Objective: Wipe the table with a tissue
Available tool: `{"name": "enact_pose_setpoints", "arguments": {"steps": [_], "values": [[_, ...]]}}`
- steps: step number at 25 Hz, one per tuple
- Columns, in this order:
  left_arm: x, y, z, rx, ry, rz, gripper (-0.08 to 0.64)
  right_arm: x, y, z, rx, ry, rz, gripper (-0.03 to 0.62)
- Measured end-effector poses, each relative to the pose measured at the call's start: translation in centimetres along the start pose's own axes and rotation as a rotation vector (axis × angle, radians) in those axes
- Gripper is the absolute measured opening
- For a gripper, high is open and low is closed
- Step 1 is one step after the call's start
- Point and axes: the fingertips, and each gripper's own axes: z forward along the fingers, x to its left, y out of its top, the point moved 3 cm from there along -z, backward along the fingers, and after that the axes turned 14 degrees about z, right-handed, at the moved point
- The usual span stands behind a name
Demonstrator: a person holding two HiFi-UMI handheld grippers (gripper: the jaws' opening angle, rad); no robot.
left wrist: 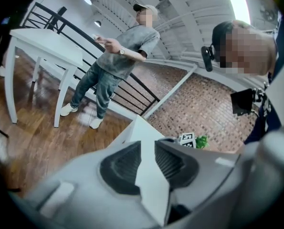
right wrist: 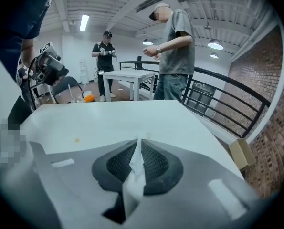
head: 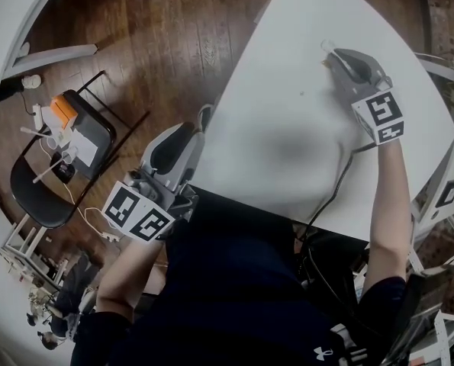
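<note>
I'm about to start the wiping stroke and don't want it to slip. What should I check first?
1. Tissue clamped in right gripper's jaws: ok.
2. Tissue touching table: cannot tell.
3. Table free of marks: not ok, yellowish spot ahead.
4. Left gripper at the table's edge, out of the stroke's way: ok.
5. White piece between left jaws, tissue or table behind: cannot tell.

A thin, crumpled white paper tissue (right wrist: 132, 185) stands on edge, pinched between the jaws of my right claw (right wrist: 138, 146), over the smooth white counter (right wrist: 132, 118), which bears a small yellowish speck (right wrist: 76, 140).
</note>
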Motion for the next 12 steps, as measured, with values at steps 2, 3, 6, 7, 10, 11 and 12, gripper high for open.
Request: {"name": "enact_pose_setpoints", "arguments": {"steps": [2, 3, 6, 7, 10, 11, 12], "values": [[-0.5, 0.1, 0.2, -0.003, -0.006, 0.005, 0.087, 0.1, -0.3, -0.4, 0.002, 0.015, -0.015, 0.031], [-0.7, 0.1, 0.3, -0.005, -0.008, 0.006, 0.087, 0.3, -0.5, -0.6, 0.003, 0.022, -0.021, 0.031], [-1.0, 0.1, 0.4, -0.007, -0.013, 0.003, 0.087, 0.9, -0.8, -0.8, 0.007, 0.042, -0.029, 0.029], [-1.0, 0.1, 0.3, -0.007, -0.014, 0.001, 0.087, 1.2, -0.9, -0.8, 0.01, 0.049, -0.027, 0.029], [-1.1, 0.1, 0.2, -0.006, -0.02, 0.003, 0.087, 2.1, -1.0, -0.7, 0.02, 0.071, -0.022, 0.03], [-1.1, 0.1, 0.1, -0.006, -0.022, 0.004, 0.087, 2.4, -1.1, -0.7, 0.023, 0.076, -0.02, 0.03], [-1.2, 0.1, 0.0, -0.006, -0.025, 0.004, 0.087, 2.8, -1.1, -0.7, 0.026, 0.081, -0.017, 0.029]]}}
